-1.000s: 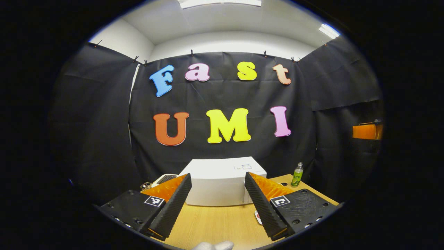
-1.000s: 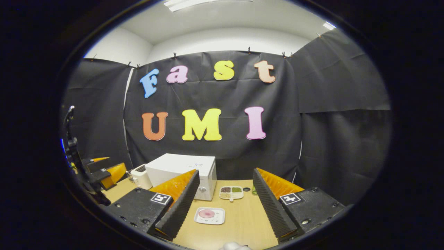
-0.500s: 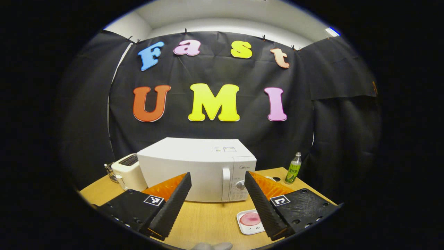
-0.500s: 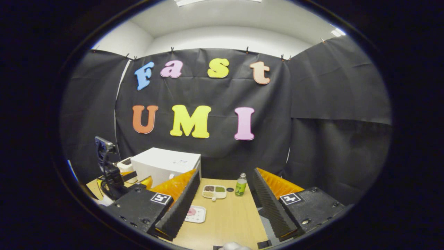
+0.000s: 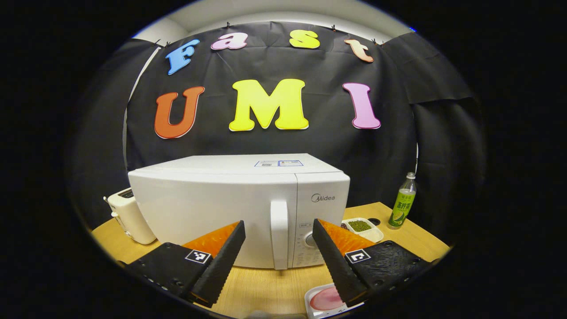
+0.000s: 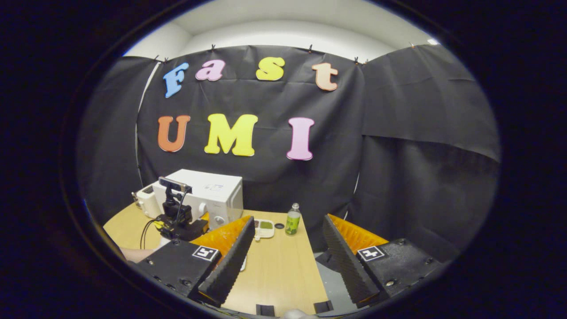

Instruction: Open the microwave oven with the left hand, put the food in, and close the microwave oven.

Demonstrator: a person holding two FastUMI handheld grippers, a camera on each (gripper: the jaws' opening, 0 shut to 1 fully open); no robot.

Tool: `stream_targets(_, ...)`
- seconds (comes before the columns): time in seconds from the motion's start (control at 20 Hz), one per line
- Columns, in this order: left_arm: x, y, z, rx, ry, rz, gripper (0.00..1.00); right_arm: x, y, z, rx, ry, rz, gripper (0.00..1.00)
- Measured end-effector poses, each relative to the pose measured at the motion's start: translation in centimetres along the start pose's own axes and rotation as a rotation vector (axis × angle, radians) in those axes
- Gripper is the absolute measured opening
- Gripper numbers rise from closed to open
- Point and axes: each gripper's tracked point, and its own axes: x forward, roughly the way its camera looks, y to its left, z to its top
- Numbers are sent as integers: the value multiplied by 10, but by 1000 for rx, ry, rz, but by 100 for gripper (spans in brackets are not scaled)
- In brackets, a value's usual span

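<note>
Both sets of jaws are spread wide with nothing between them. We see the left gripper (image 5: 277, 261) hanging just in front of the microwave (image 5: 230, 204), whose door is shut; its upright handle (image 5: 279, 233) lines up in the gap between the fingers, not touched. Right of the microwave, near its front corner, sits the food plate (image 5: 320, 300) with a pink item, partly hidden by a finger. Behind the plate, beside the microwave, we see a compartment tray (image 5: 361, 227) and, further right, a green bottle (image 5: 401, 204). A toaster (image 5: 128, 217) stands left of the microwave. The right gripper (image 6: 285, 259) hovers over the table (image 6: 283, 274), well right of the microwave (image 6: 208, 195).
</note>
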Motion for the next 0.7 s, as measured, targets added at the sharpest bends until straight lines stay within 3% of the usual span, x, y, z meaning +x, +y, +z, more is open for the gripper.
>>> stream_targets(0.2, 15, -6, -10, -11, 10, -33, 85, 1, -5, -5, 10, 20, 7, 99)
stream_targets(0.25, 17, -2, -11, -9, 10, -13, 83, 3, -4, -8, 15, 29, 11, 99)
stream_targets(0.3, 19, 4, -12, -7, 12, 3, 67, 6, -4, -12, 13, 37, 15, 99)
stream_targets(0.4, 25, 5, -18, -23, 34, 1, 55, 9, -3, -13, 16, 52, 27, 99)
stream_targets(0.45, 29, -1, -17, -28, 24, -2, 43, 10, -2, -13, 22, 55, 34, 99)
stream_targets(0.5, 23, -2, -15, -6, 29, -8, 19, 13, -2, -13, 23, 57, 39, 99)
stream_targets(0.55, 21, 0, -16, 11, 31, -6, 29, 15, -3, -13, 20, 60, 39, 93)
stream_targets(0.6, 24, 0, -16, 13, 29, -8, 24, 18, -2, -14, 19, 62, 45, 93)
stream_targets(0.65, 20, -1, -17, -5, 36, -12, 24, 19, -1, -14, 16, 68, 47, 99)
stream_targets(0.7, 20, -1, -17, -17, 39, -19, 16, 22, 0, -16, 14, 76, 54, 99)
